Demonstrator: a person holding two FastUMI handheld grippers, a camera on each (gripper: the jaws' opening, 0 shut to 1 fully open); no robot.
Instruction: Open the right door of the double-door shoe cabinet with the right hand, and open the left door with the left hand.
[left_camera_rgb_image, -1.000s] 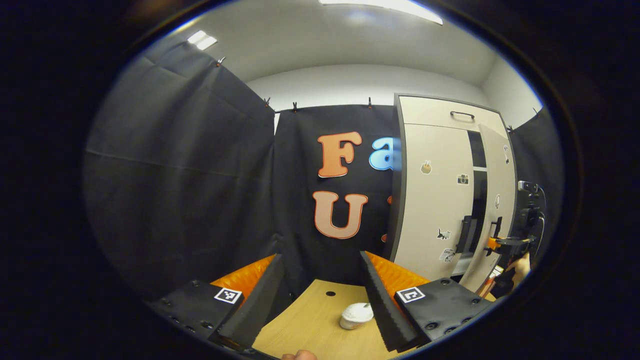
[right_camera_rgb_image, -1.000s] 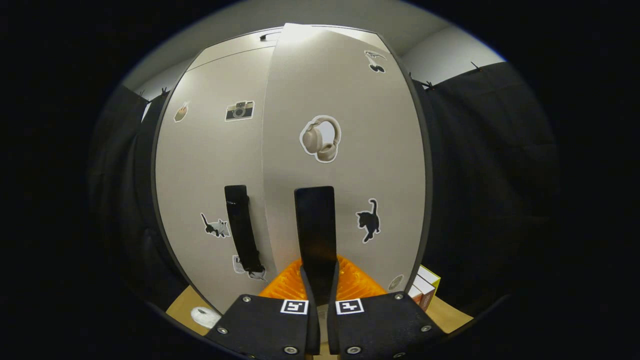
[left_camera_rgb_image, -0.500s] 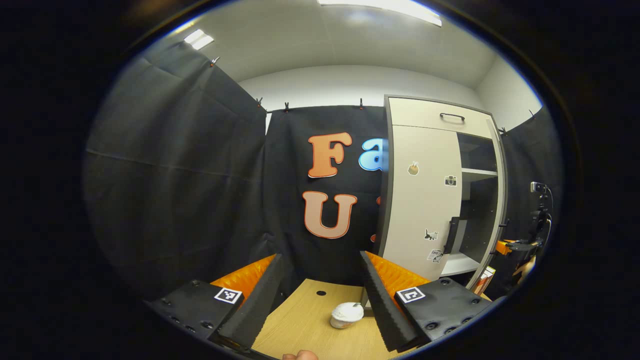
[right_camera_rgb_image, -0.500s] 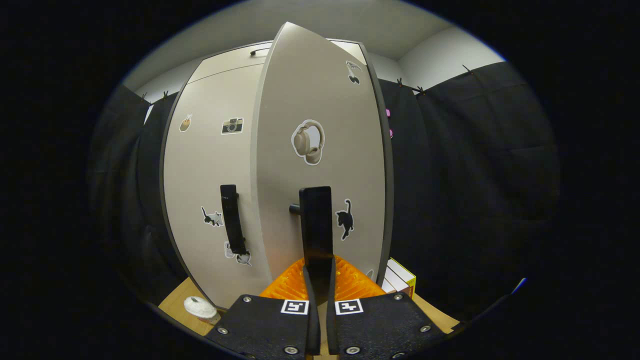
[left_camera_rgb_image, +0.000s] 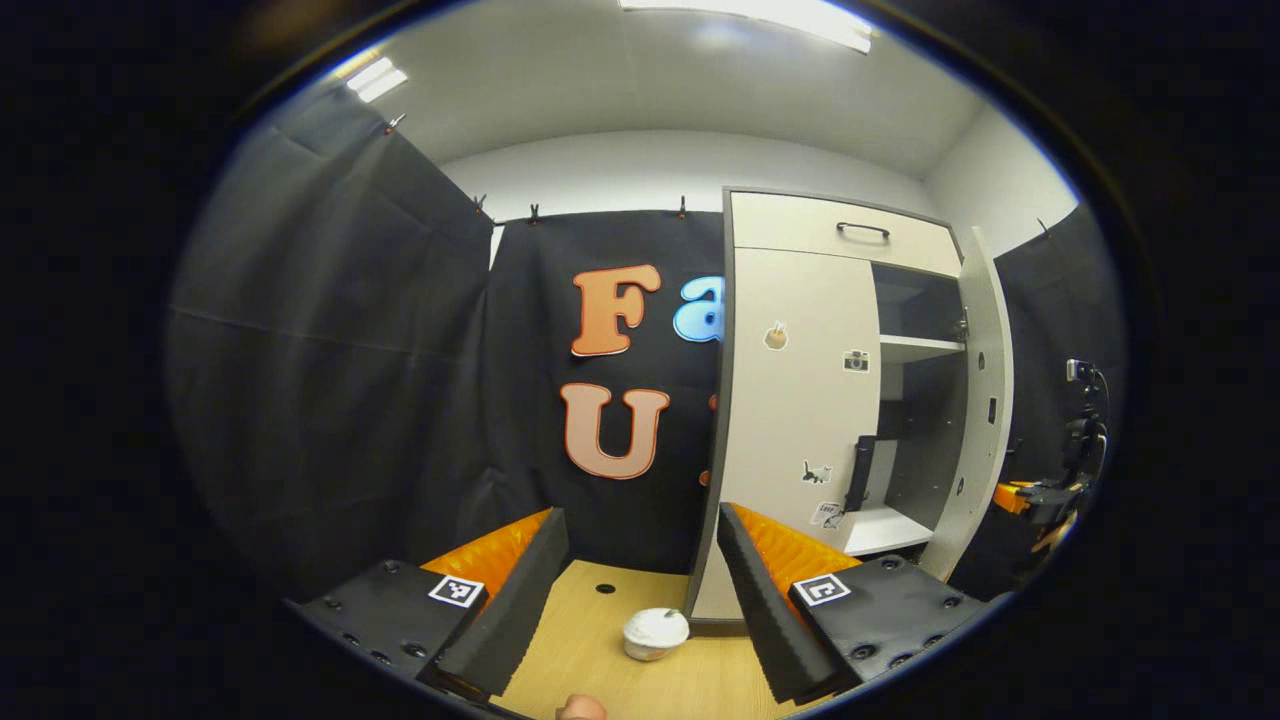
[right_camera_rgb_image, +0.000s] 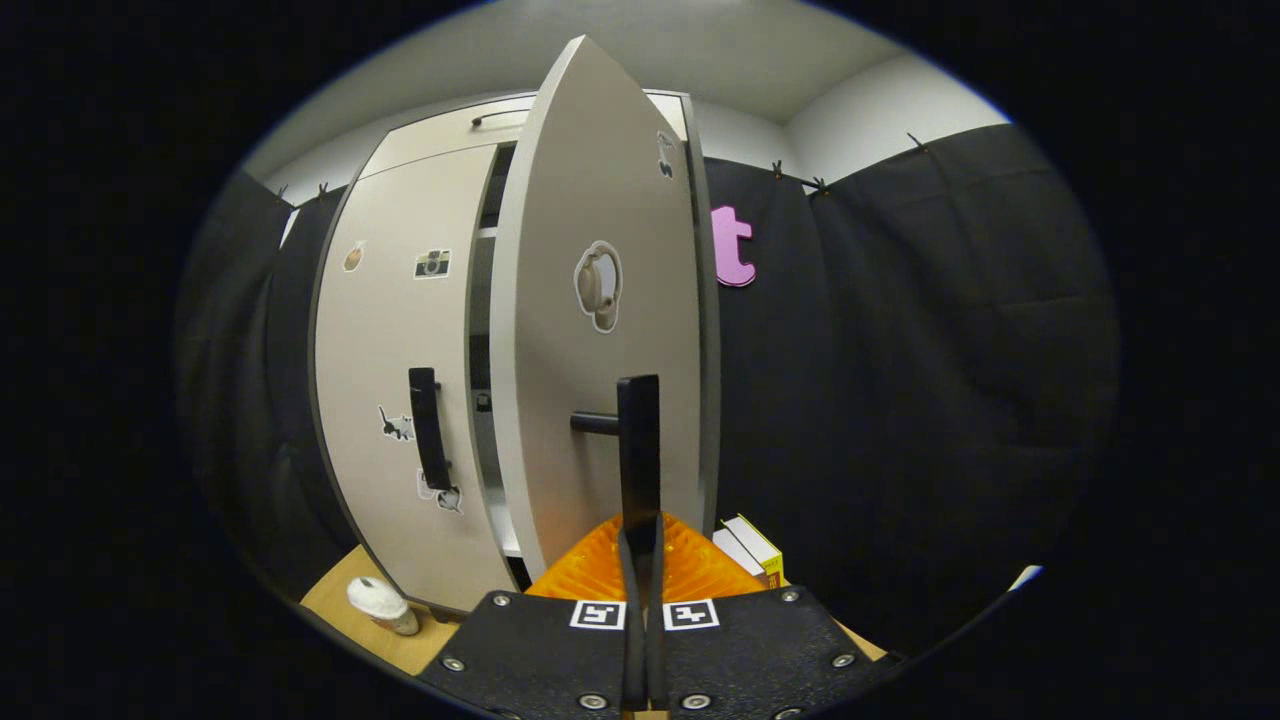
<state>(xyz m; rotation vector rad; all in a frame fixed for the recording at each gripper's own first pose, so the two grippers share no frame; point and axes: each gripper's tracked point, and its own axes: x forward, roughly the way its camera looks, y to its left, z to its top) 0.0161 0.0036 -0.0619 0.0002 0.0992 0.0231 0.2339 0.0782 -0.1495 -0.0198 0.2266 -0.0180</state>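
The tall beige double-door shoe cabinet (left_camera_rgb_image: 800, 300) stands on the light wooden tabletop (left_camera_rgb_image: 590, 650) toward its far edge, against the black cloth wall. In the left gripper view its beige right door (left_camera_rgb_image: 985, 400) is swung wide, showing its inner face, with white shelves and a dark interior open behind it. The beige sticker-covered left door (left_camera_rgb_image: 800, 400) sits flush with the cabinet front, closed, and its black vertical bar handle (left_camera_rgb_image: 858, 472) runs along the edge next to the opening.

In the right gripper view the right door (right_camera_rgb_image: 600, 300) is seen nearly edge-on, angled out from the cabinet. The right gripper (right_camera_rgb_image: 640, 600) has its black fingers drawn together on the black vertical bar handle of the right door (right_camera_rgb_image: 638, 450), both pads pressing on its lower end, with almost no gap between them. The left door's handle (right_camera_rgb_image: 427, 428) stands apart to the side, untouched.

The left gripper (left_camera_rgb_image: 640, 590) hovers above the near part of the tabletop with its black-and-orange fingers spread wide and nothing between them; it is well apart from the cabinet. A small white lidded cup (left_camera_rgb_image: 655, 633) stands on the tabletop just in front of the cabinet's left front corner. A yellow-and-white box (right_camera_rgb_image: 752, 545) lies on the tabletop beside the cabinet's right side, behind the open door
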